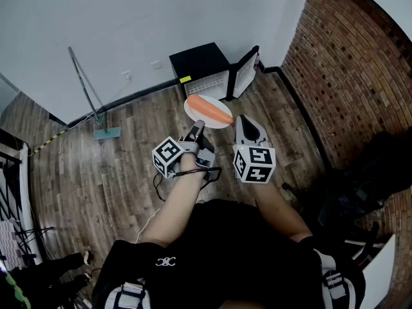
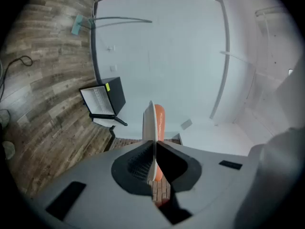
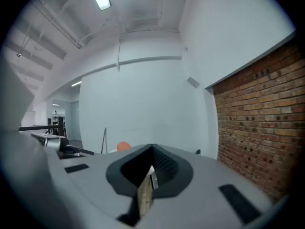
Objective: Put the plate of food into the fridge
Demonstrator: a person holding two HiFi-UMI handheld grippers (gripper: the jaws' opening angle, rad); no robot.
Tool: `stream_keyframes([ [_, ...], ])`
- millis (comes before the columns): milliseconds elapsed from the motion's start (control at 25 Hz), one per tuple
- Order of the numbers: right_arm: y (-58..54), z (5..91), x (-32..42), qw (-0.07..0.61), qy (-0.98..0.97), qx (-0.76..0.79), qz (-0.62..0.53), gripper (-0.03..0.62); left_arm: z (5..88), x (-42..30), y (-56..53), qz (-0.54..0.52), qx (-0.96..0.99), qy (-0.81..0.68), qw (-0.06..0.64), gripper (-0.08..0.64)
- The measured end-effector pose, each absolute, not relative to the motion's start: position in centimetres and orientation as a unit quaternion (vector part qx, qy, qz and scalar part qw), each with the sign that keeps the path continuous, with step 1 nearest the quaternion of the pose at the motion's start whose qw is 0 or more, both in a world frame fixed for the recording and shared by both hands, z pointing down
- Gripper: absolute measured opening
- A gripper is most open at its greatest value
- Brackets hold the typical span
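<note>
A white plate (image 1: 205, 112) with a long orange piece of food (image 1: 212, 109) is held level above the wooden floor. My left gripper (image 1: 197, 127) is shut on the plate's near rim. In the left gripper view the plate (image 2: 149, 123) shows edge-on between the jaws, and the orange food (image 2: 159, 120) lies on its right face. Beyond it, the small black fridge (image 1: 201, 66) stands against the white wall with its door (image 1: 245, 71) swung open to the right. My right gripper (image 1: 241, 120) hangs just right of the plate, shut and empty, and points at the far wall (image 3: 152, 150).
A brick wall (image 1: 351, 63) runs along the right side. A long-handled mop (image 1: 90, 98) leans on the white wall at the left. A black cable (image 1: 158, 187) lies on the floor below my left arm. Dark equipment (image 1: 367, 166) stands at the right.
</note>
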State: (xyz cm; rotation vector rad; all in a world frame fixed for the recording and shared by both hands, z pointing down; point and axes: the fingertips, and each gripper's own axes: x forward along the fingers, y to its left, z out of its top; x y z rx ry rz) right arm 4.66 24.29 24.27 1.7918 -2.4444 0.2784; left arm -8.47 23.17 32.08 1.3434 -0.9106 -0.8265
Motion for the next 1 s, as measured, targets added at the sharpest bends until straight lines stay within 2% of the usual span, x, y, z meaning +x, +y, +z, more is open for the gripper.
stream_keyframes([
  [1000,23.3,26.2,-0.6,0.066,-0.775,0.623,0.087,0.012,34.1,-14.1,21.0,-0.364,0.587,-0.353,0.631,0.015],
])
